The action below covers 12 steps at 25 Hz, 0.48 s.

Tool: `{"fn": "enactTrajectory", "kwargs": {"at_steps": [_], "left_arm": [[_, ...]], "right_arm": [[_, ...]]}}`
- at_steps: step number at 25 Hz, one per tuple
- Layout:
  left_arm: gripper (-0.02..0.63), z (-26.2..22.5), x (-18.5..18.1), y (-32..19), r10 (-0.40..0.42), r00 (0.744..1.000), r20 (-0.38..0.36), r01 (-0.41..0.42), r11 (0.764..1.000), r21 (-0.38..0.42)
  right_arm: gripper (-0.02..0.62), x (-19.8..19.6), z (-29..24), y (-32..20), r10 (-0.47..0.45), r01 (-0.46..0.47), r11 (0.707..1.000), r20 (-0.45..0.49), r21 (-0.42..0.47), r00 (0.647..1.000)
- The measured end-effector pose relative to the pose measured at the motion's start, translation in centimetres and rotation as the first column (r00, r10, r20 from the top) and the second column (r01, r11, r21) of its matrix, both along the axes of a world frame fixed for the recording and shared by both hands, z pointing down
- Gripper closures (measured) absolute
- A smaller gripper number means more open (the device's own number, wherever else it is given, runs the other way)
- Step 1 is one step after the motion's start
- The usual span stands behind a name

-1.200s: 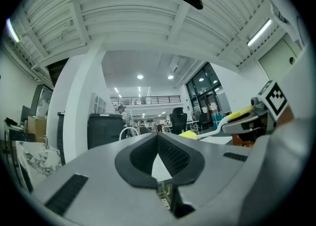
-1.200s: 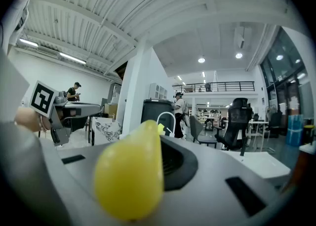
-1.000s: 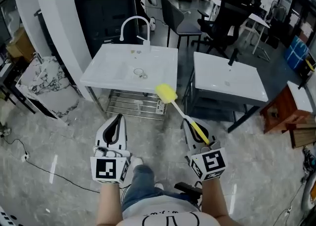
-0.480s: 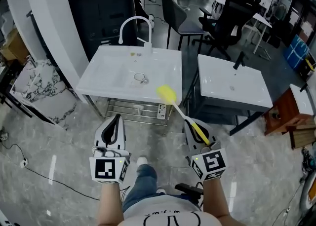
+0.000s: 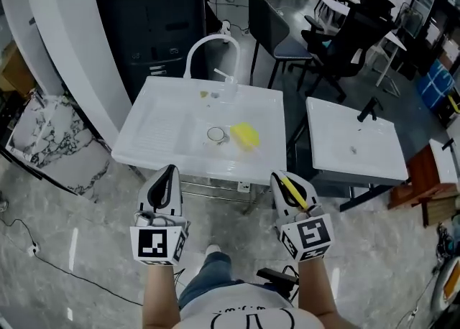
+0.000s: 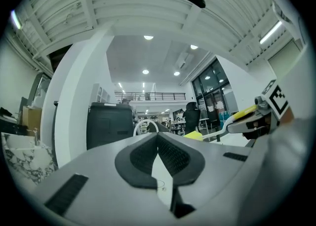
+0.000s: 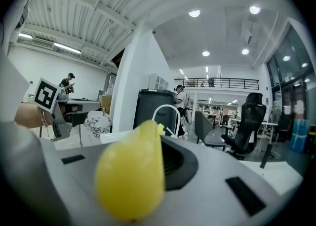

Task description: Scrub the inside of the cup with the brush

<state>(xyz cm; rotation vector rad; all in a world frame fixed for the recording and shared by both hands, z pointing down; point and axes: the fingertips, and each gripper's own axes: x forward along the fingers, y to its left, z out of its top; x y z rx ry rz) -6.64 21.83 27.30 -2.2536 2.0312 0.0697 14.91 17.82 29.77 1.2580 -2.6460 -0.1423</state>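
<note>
Here we are above the white rectangular sink (image 5: 162,133), both tools held low at its near edge. The left gripper (image 5: 167,175) has its dark ribbed jaws pressed together with nothing between them, and its own view confirms it: the pads (image 6: 170,157) meet in a closed seam. Over on the other side, the right gripper (image 5: 285,179) is clamped on the yellow handle of the sponge-headed brush (image 5: 244,134), whose white stem runs forward and puts the yellow sponge head out over the sink basin, just right of the round metal drain ring (image 5: 215,133). In the right gripper view that rounded yellow handle end (image 7: 131,170) bulges up large and blurred between the jaws. The white arched tap (image 5: 209,42) stands at the back rim, and close by its foot sits a small clear object (image 5: 230,90) (possibly the cup, but it is too small to say for sure). A second white basin (image 5: 352,151) stands just to the right, with a tall black cabinet (image 5: 158,19) and a dark chair (image 5: 277,33) behind.
</note>
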Motion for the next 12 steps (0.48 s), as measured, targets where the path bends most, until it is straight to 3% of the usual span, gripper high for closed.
{"fn": "enactTrajectory", "kwargs": {"at_steps": [12], "left_arm": [[0.591,2.6,-5.2,-8.4,0.034,0.999,-0.020,-0.035,0.998,-0.049]], "right_arm": [[0.557,-3.7,1.6,-7.7,0.046,-0.048,0.997,-0.036,-0.067,0.998]]}}
